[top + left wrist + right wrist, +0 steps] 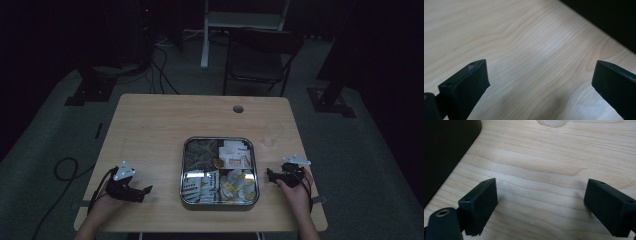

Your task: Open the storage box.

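A square metal tray [219, 141] is sitting flat on the table's near half, between the two hands. Its four compartments are holding small packets: dark ones at far left, white and orange at far right, white at near left, yellow at near right.

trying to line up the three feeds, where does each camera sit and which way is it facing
High view: above the person's side, looking forward and down on the wooden table, the metal tray of sachets, a clear cup; shows both hands, the left gripper and right gripper.
Left gripper view: rides the left gripper, looking down at bare tabletop; its jaws are wide apart.
Right gripper view: rides the right gripper, facing tabletop toward the cup's base; its jaws are apart.
Shared: all show the table; the high and right gripper views share the cup.
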{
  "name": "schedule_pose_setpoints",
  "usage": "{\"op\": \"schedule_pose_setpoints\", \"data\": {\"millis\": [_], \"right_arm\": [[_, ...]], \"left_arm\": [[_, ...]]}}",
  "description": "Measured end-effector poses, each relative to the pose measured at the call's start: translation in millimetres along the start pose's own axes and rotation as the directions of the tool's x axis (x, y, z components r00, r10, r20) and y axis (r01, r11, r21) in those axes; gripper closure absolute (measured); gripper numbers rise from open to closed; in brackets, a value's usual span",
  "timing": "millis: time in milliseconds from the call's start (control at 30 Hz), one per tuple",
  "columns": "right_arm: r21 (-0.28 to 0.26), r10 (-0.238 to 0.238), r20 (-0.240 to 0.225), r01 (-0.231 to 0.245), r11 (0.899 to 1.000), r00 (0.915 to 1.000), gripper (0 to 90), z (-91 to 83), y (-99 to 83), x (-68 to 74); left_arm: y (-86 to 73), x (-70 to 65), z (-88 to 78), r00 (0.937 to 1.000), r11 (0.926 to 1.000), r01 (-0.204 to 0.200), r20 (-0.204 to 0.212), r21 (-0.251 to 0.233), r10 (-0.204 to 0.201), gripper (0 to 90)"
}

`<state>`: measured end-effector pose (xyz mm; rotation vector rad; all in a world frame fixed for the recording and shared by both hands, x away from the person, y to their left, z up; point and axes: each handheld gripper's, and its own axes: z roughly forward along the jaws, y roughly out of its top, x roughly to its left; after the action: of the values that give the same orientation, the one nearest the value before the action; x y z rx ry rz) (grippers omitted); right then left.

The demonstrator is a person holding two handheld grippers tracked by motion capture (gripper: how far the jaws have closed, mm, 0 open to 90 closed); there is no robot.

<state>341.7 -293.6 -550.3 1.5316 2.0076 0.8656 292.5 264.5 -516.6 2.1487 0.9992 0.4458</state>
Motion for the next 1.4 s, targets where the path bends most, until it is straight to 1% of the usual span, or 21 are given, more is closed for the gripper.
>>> {"op": "schedule_pose_setpoints", "data": {"millis": [67,133,200,233,333,533,700,800,1000,1067,1133,1267,1300,1400], "right_arm": [[0.000,0.000,0.000,0.000,1.000,1.0000,11.1,0.0,0.0,0.0],[0.000,0.000,0.000,0.000,1.000,1.0000,11.2,0.0,0.0,0.0],[0.000,0.000,0.000,0.000,1.000,1.0000,11.2,0.0,0.0,0.0],[0.000,0.000,0.000,0.000,1.000,1.0000,11.2,0.0,0.0,0.0],[0.000,0.000,0.000,0.000,1.000,1.0000,11.2,0.0,0.0,0.0],[0.000,0.000,0.000,0.000,1.000,1.0000,11.2,0.0,0.0,0.0],[0.000,0.000,0.000,0.000,1.000,1.0000,11.2,0.0,0.0,0.0],[0.000,-0.001,0.000,0.001,1.000,1.0000,11.2,0.0,0.0,-0.1],[0.000,-0.001,0.000,0.001,1.000,1.0000,11.2,0.0,0.0,-0.1],[0.000,-0.001,0.000,0.001,1.000,1.0000,11.2,0.0,0.0,-0.1],[0.000,-0.002,-0.001,0.002,1.000,1.0000,11.2,0.1,0.0,-0.2],[0.000,-0.004,-0.003,0.004,1.000,1.0000,11.2,0.1,0.1,-0.4],[0.000,-0.004,-0.003,0.004,1.000,1.0000,11.2,0.1,0.1,-0.4],[0.000,-0.003,-0.003,0.003,1.000,1.0000,11.2,0.1,0.1,-0.4]], "left_arm": [[2.8,-1.5,0.1,1.0000,1.0000,-0.005,0.002,-0.004,0.005,1.4],[11.1,-5.0,0.6,0.9996,0.9997,-0.021,0.017,-0.016,0.021,1.4],[11.1,-5.0,0.6,0.9996,0.9997,-0.021,0.017,-0.016,0.021,1.4],[19.0,-8.6,1.4,0.9988,0.9990,-0.037,0.032,-0.027,0.038,1.4],[27.2,-12.3,1.9,0.9973,0.9979,-0.054,0.047,-0.036,0.056,1.4],[45.9,-21.6,2.5,0.9913,0.9934,-0.095,0.085,-0.065,0.100,1.4],[56.7,-28.6,4.8,0.9861,0.9898,-0.116,0.110,-0.083,0.124,1.4],[62.3,-32.4,6.3,0.9826,0.9878,-0.124,0.127,-0.094,0.135,1.4],[76.4,-41.3,9.9,0.9725,0.9815,-0.155,0.157,-0.113,0.172,1.5],[80.2,-43.9,11.2,0.9703,0.9802,-0.161,0.163,-0.115,0.179,1.5],[84.6,-46.6,13.5,0.9661,0.9776,-0.174,0.172,-0.118,0.193,1.5],[91.1,-51.6,18.1,0.9600,0.9745,-0.185,0.189,-0.127,0.207,1.5],[93.2,-52.9,19.5,0.9571,0.9733,-0.190,0.197,-0.129,0.213,1.5],[97.9,-57.0,22.8,0.9524,0.9704,-0.197,0.208,-0.139,0.223,2.1]]}}
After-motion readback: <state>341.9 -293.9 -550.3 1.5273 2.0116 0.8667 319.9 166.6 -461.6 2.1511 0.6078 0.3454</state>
